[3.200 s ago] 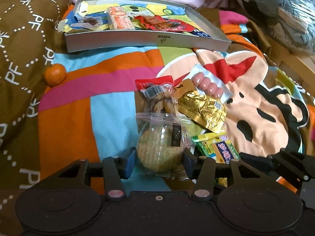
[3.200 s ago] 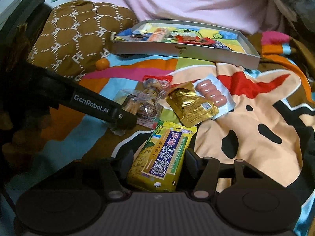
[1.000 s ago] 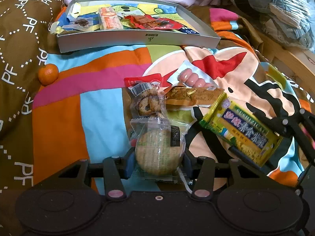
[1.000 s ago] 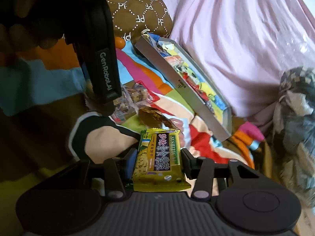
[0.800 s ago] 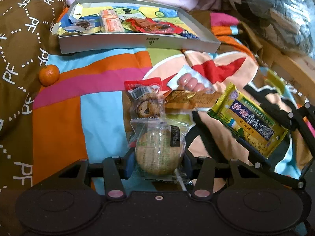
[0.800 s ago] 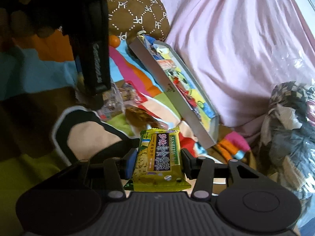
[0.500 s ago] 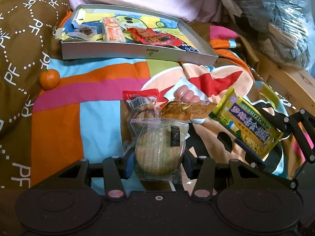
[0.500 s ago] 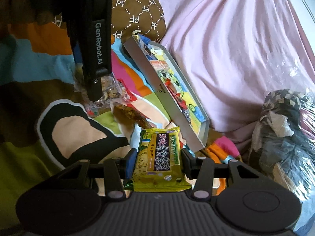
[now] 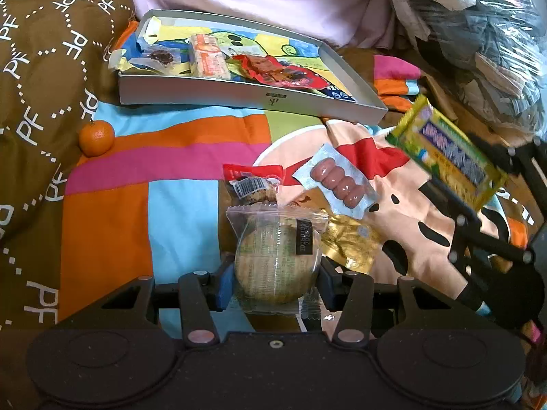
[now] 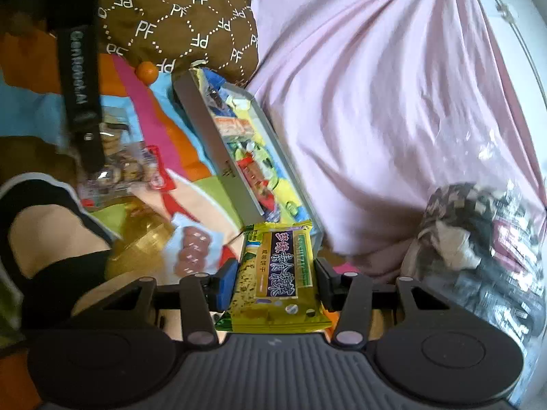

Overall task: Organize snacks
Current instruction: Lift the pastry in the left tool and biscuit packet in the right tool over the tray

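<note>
**Two packets carried toward the snack tray.**
The round biscuit packet [image 9: 277, 261] sits pinched between the pads of the left gripper [image 9: 273, 282], low over the patchwork blanket [image 9: 112, 212]; the yellow-green cracker packet [image 10: 275, 273] is clamped in the right gripper [image 10: 275, 285], raised near the right end of the grey tray [image 9: 239, 94]. Best practice, by judgement: clear the tray wall before lowering, lay each packet flat in a bare patch beside the packets already inside, and release only once it rests.
</note>
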